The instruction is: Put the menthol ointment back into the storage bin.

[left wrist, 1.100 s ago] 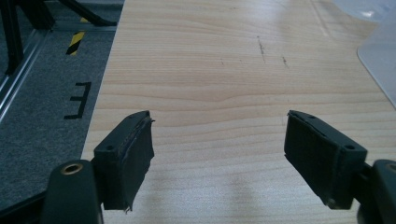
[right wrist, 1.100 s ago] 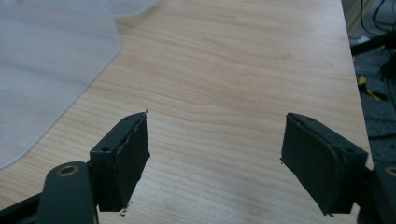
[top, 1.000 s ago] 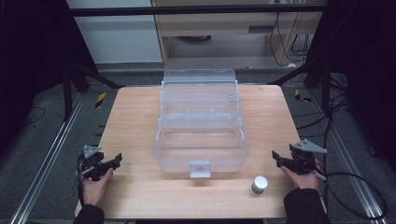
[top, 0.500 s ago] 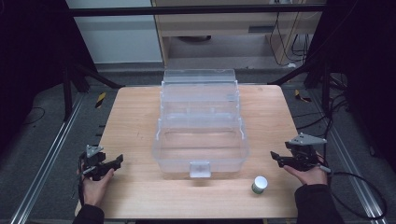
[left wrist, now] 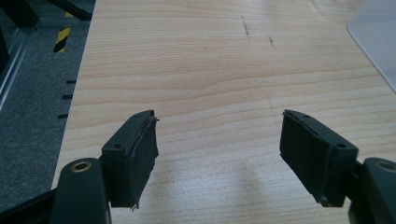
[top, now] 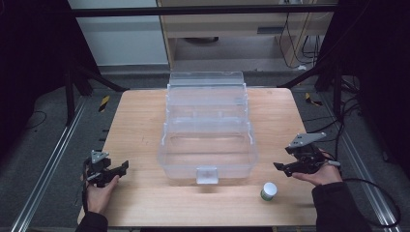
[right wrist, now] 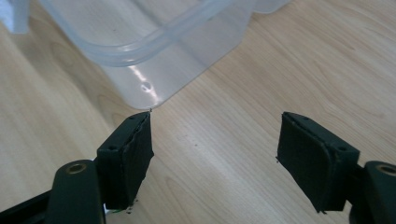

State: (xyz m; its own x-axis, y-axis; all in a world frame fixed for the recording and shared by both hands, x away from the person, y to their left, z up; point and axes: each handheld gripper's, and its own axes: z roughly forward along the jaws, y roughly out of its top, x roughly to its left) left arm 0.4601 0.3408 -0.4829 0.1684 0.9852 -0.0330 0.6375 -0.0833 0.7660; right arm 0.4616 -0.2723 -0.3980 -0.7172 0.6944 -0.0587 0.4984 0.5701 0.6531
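Observation:
A clear plastic tiered box (top: 208,130) stands open in the middle of the wooden table (top: 140,116), its latch facing me. A small white-capped green jar (top: 268,191) stands near the front edge, right of the box. My left gripper (top: 121,167) rests low at the front left, open, with only bare wood between its pads (left wrist: 135,154). My right gripper (top: 280,166) hovers just right of the box, above and behind the jar, open and empty. In the right gripper view the box corner (right wrist: 154,70) lies beyond the left pad (right wrist: 130,154).
Metal rails (top: 53,159) run along both sides of the table, over grey floor. Cables (top: 372,188) trail at the right. A corner of the box (left wrist: 376,42) shows at the upper right of the left gripper view.
My right gripper has moved a little left and forward, toward the box and jar. The left gripper has barely shifted.

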